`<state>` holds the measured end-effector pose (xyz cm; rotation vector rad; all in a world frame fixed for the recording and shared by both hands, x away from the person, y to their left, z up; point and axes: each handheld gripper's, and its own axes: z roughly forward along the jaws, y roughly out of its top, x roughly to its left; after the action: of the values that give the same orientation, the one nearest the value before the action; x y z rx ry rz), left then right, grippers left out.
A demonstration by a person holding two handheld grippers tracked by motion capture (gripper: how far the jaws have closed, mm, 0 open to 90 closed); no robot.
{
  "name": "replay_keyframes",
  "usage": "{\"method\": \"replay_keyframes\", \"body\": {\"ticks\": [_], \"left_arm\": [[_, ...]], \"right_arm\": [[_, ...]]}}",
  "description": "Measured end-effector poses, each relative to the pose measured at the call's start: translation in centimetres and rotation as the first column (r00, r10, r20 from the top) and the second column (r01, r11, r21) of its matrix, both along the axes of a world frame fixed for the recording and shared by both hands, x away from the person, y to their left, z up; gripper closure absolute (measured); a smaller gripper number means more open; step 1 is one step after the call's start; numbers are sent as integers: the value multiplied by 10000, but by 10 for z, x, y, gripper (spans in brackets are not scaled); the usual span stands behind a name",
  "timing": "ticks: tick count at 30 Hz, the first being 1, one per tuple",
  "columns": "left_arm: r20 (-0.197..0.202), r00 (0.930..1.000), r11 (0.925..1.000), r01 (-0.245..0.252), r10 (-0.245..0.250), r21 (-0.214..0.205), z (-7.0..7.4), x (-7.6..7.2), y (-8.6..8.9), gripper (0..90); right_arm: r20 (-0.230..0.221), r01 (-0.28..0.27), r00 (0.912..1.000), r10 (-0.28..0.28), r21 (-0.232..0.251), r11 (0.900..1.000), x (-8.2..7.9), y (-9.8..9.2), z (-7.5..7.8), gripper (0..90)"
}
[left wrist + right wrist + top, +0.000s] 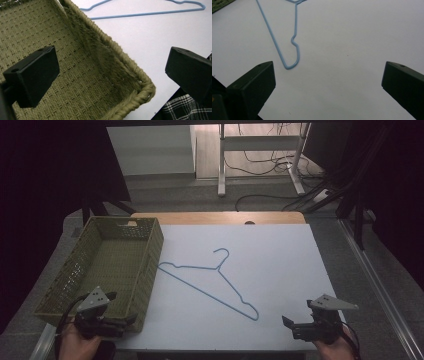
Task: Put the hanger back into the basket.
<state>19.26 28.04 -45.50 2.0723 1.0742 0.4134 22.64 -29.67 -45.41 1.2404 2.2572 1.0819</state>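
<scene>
A blue wire hanger (200, 289) lies flat on the white tabletop (270, 270), hook pointing away from me. A green woven basket (150, 260) stands at the left, with nothing inside. My left gripper (121, 309) hovers over the basket's near right corner, jaws wide open. In the left gripper view the basket's rim (120, 52) runs between the fingers, and the hanger (140, 15) lies beyond. My right gripper (297, 312) is open at the near right edge. In the right gripper view the hanger's end loop (273, 37) lies ahead, left of the gap.
A wooden table edge (215, 217) shows past the white top. Beyond it on the floor are a white desk frame (222, 165) and cables (270, 160). Dark curtains hang on both sides. Plaid cloth (180, 107) shows below the table's near edge.
</scene>
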Motion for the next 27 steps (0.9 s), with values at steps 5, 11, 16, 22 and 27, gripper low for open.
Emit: {"method": "replay_keyframes", "body": {"ticks": [5,11,16,22,27], "left_arm": [[-85,10000,10000,32,-32,54,-1,0,-1,0],[-69,10000,9999,-60,61,125,-2,0,0,0],[-60,9999,10000,-91,92,24,-3,0,2,0],[-15,10000,9999,-90,89,-59,-4,0,3,0],[88,10000,10000,-25,25,25,-4,0,0,0]], "right_arm": [[-44,101,9999,-101,159,9998,-1,1,-1,0],[-238,118,9997,-111,273,9996,1,0,-1,0],[-192,98,9998,-100,-97,9999,2,5,-2,0],[-298,-21,9996,12,-306,9995,4,11,-1,0],[-289,-69,9996,64,-182,9998,6,14,5,0]]}}
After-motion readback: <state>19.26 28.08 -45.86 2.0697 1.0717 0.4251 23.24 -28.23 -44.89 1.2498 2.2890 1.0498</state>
